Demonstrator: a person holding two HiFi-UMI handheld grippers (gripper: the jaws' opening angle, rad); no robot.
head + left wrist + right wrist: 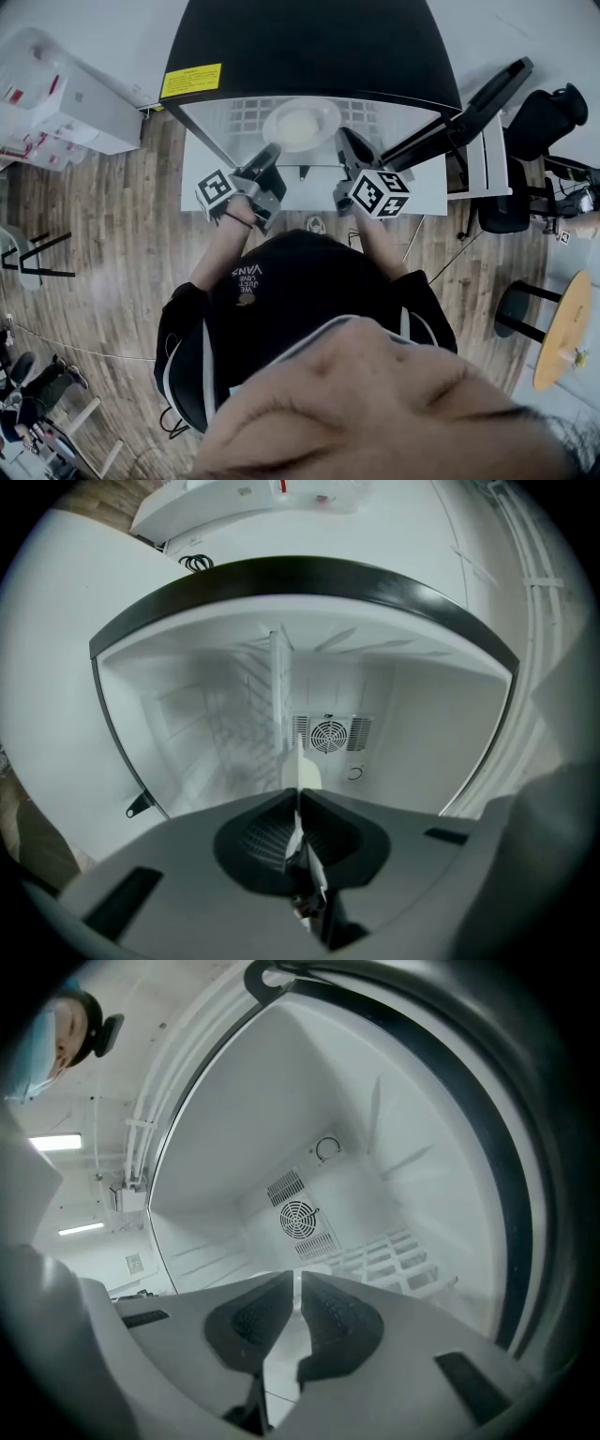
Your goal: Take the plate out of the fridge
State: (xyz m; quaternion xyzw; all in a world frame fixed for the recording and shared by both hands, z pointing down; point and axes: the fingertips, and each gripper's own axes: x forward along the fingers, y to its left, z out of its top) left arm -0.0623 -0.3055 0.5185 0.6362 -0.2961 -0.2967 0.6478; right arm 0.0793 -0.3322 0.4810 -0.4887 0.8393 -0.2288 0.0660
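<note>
A white plate (301,123) lies on the wire shelf (242,116) inside the open black fridge (309,47). My left gripper (272,156) reaches in at the plate's left rim. In the left gripper view the plate (300,771) shows edge-on, its rim pinched between the shut jaws of the left gripper (298,795). My right gripper (343,139) sits at the plate's right rim. In the right gripper view the right gripper (298,1281) has its jaws together, and I cannot tell whether any rim is between them. The wire shelf (394,1255) lies just beyond.
The fridge door (469,105) stands open to the right. A fan grille (328,735) sits on the fridge's back wall. A black office chair (544,117), a black stool (520,314) and a round wooden table (565,328) stand at the right. White boxes (75,103) sit at the left.
</note>
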